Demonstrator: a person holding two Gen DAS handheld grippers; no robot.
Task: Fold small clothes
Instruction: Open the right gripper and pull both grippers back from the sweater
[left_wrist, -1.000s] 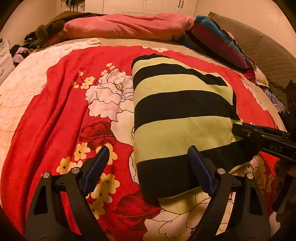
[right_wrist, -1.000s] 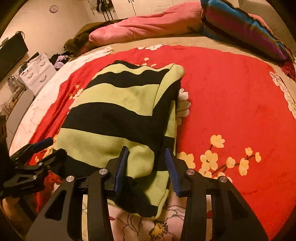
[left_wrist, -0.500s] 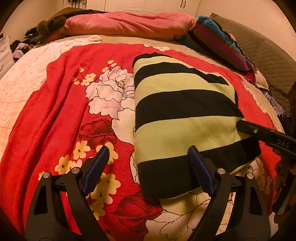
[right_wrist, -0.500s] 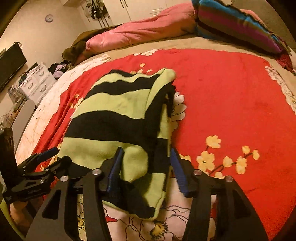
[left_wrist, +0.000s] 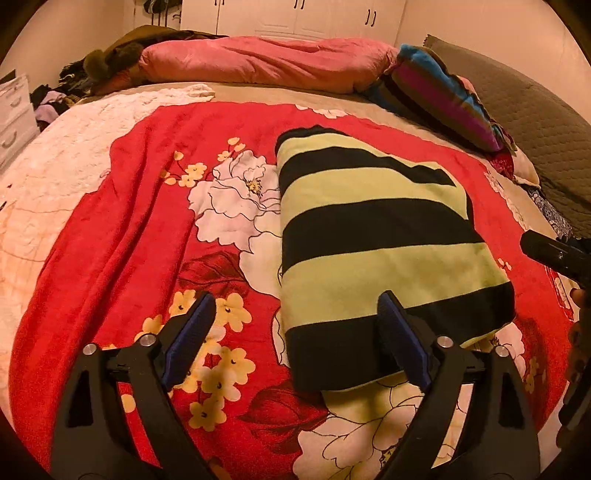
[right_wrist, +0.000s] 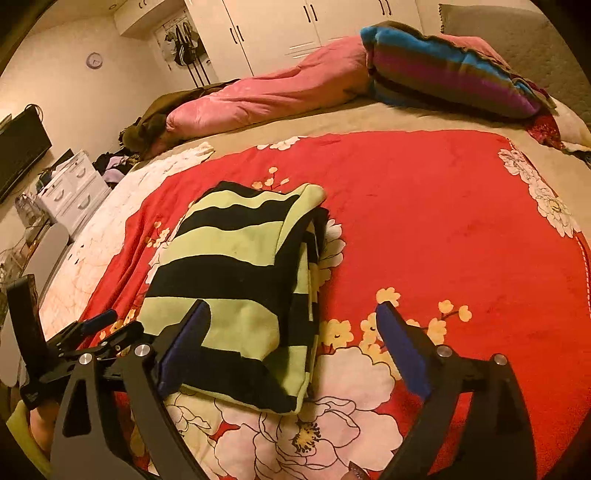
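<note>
A yellow-green and black striped garment (left_wrist: 373, 240) lies folded into a long rectangle on the red floral blanket (left_wrist: 155, 206). It also shows in the right wrist view (right_wrist: 240, 280), with its layered edge on the right side. My left gripper (left_wrist: 295, 336) is open and empty, hovering over the garment's near left corner. My right gripper (right_wrist: 291, 339) is open and empty, over the garment's near right corner. The right gripper's body shows at the right edge of the left wrist view (left_wrist: 554, 254). The left gripper shows at the lower left of the right wrist view (right_wrist: 92, 332).
A pink duvet (left_wrist: 266, 62) and a striped pillow (left_wrist: 443, 96) lie at the far end of the bed. A grey headboard (left_wrist: 546, 122) is on the right. White drawers (right_wrist: 70, 188) and a clothes pile (right_wrist: 114, 162) stand left of the bed.
My right gripper has opened wide, let go of the garment's edge and pulled back and up. The garment now lies flat. My left gripper stayed open and shifted slightly.
</note>
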